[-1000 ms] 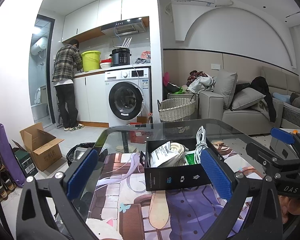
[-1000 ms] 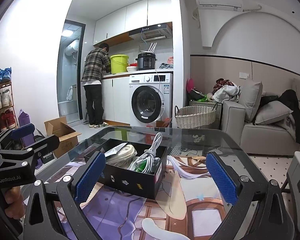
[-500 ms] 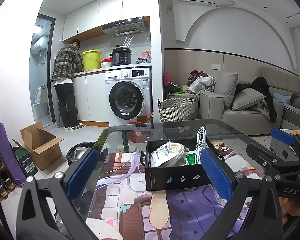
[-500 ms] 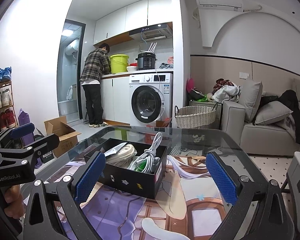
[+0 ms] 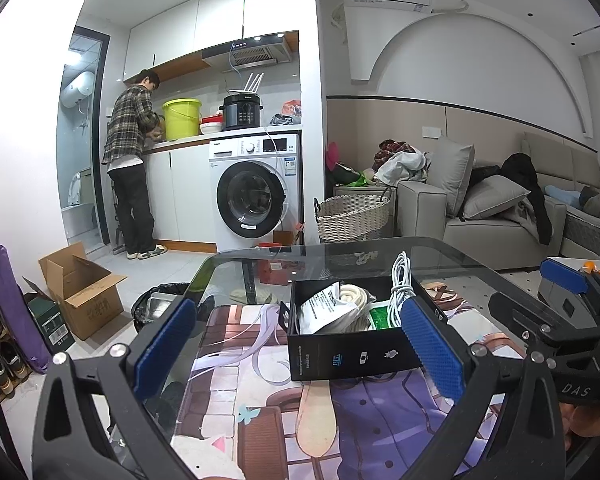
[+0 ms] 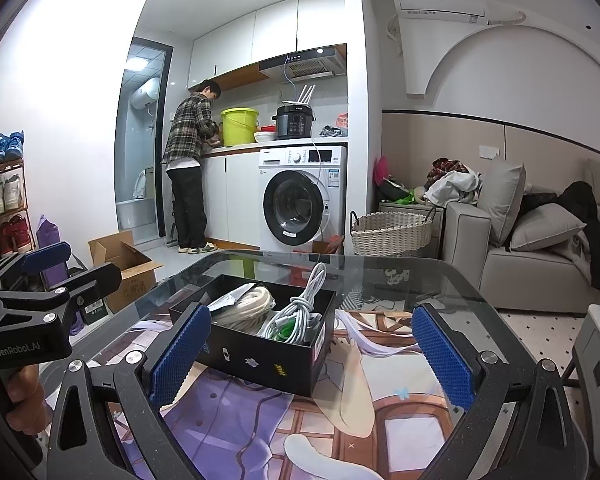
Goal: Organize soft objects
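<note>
A black open box stands on a printed mat on the glass table. It holds a coiled cream hose, a bundled white cable, a white plastic bag and something green. My left gripper is open and empty, with the box between its blue pads, a little beyond them. My right gripper is open and empty, just short of the box. Each gripper shows at the edge of the other's view.
A wicker basket stands on the floor beyond the table, next to a grey sofa with cushions and clothes. A washing machine and a person at the counter are at the back. A cardboard box sits at the left.
</note>
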A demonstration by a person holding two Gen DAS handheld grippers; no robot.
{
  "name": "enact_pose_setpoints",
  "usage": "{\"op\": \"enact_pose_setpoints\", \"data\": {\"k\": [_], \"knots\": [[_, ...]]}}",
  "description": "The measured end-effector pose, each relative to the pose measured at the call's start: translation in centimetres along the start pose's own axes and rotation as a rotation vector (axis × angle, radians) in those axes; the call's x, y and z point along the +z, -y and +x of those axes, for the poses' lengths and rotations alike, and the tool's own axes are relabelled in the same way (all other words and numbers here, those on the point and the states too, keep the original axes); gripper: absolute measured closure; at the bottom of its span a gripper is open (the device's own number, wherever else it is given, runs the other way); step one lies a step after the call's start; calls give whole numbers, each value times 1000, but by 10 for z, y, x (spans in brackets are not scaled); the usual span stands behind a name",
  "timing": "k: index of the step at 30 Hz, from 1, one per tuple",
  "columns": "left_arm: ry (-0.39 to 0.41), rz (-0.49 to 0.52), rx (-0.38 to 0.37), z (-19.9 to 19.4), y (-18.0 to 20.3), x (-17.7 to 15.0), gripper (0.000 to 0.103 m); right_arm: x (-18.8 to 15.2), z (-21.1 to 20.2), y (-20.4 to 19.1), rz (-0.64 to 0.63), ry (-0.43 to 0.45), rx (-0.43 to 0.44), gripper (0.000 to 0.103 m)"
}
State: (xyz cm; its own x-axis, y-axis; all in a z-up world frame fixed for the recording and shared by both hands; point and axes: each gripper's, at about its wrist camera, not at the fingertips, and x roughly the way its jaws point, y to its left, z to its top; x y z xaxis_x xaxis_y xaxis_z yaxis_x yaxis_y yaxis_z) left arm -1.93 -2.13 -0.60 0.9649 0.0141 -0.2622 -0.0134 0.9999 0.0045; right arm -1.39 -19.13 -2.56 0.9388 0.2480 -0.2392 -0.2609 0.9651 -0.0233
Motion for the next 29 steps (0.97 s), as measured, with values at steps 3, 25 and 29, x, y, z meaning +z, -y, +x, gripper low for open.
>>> {"op": "enact_pose_setpoints", "data": {"k": [3, 25, 29], "knots": [[-1, 3, -2, 0, 1, -1, 0, 0, 0, 0, -1, 1, 0, 1], [-8, 0, -7, 0, 2, -1, 0, 0, 0, 0, 0, 2, -1, 1], [-14, 1, 6, -1, 1, -1, 0, -1, 0, 0, -2, -1, 1, 1]]}}
